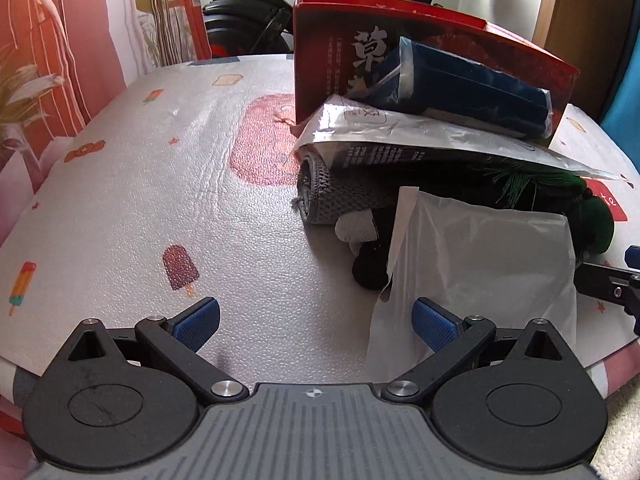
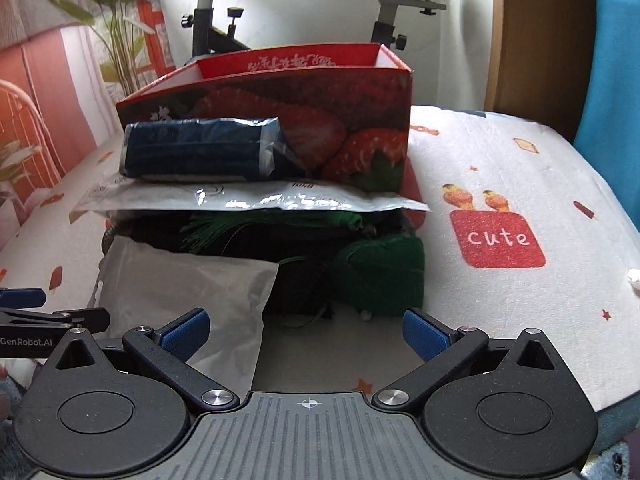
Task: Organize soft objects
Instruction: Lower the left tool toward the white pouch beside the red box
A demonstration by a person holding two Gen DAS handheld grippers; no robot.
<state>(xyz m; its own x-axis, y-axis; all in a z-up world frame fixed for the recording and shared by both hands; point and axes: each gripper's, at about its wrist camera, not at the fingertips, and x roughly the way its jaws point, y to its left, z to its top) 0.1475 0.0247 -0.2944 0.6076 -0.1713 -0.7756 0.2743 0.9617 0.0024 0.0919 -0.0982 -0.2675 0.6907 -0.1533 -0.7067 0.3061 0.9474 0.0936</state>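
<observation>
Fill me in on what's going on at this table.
A person holds two grippers, and both the left gripper and the right gripper are open and empty. They face a pile in front of a red strawberry box: a blue packet on a silvery pouch, with green fabric and a white bag below. Nothing is grasped yet.

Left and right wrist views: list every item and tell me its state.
Left gripper: open, empty.
Right gripper: open, empty.
Red box: upright, top open.
Blue packet: lying atop the silver pouch.
Silver pouch: flat across the pile.
White bag: leaning, foremost.
Grey cloth: rolled.
</observation>
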